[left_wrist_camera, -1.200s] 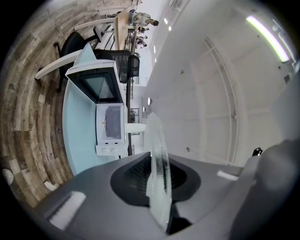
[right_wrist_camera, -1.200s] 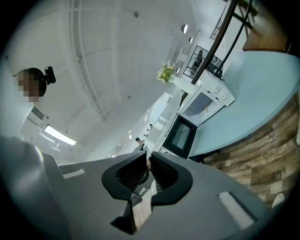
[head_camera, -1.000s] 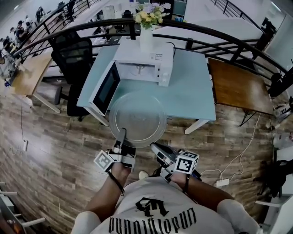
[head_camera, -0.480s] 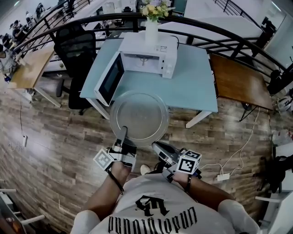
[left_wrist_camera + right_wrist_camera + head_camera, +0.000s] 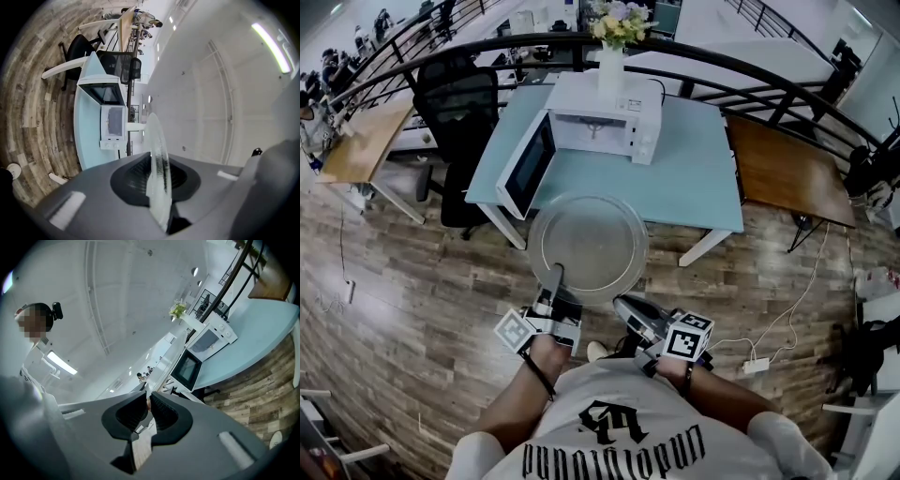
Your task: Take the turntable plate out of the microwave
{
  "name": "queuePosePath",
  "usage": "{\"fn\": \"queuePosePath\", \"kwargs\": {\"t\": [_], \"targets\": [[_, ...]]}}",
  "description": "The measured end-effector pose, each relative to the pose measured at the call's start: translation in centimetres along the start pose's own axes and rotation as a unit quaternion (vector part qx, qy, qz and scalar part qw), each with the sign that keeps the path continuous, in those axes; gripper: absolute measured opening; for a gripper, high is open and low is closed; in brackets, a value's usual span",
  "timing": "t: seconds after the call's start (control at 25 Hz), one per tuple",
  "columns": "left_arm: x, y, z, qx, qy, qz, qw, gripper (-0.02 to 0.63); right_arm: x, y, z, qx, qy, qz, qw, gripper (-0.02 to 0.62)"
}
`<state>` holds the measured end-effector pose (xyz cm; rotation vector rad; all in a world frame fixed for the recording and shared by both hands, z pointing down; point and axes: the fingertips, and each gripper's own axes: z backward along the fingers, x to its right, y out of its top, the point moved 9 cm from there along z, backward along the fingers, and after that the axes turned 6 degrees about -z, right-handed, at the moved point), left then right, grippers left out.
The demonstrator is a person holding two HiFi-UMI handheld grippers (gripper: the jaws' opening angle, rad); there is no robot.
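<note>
The left gripper (image 5: 555,276) was clamped on the near rim of the glass plate (image 5: 589,246). Its two jaws pinched only a short stretch of the edge, and the rest of the disc reached out beyond them. The right gripper (image 5: 624,306) sat just beside the rim further to the right. Its jaws were drawn to a narrow slit, and its own view showed no glass between them. The whole plate therefore seemed to hang from one grip at one side.

That was the main risk. A wide, smooth sheet of glass held at one edge wants to lever downward. It could have slid out of the jaws or swung about the pinch point if the hand had tilted or jerked.

The plate was already out of the microwave (image 5: 605,117). It was held roughly flat, with its far part over the near edge of the blue table (image 5: 698,192) and its near part over the wooden floor (image 5: 412,309). A slip there would probably have meant a fall onto hard boards and a broken plate.

The microwave door (image 5: 525,169) stood open to the left, and a vase (image 5: 611,66) of flowers stood on the oven top. Both were well clear, but a swing to the left could have knocked the door. Bringing the right jaws onto the rim would have steadied the load.
</note>
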<state>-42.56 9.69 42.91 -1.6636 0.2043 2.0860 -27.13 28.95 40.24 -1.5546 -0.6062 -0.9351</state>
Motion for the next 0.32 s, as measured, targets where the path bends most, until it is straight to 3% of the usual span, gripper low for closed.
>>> {"fn": "queuePosePath", "kwargs": {"t": [0.32], "targets": [[0.03, -0.58, 0.39, -0.004, 0.001, 0.002, 1.0, 0.084, 0.23, -0.52, 0.81, 0.009, 0.006, 0.004, 1.0, 0.034]]}}
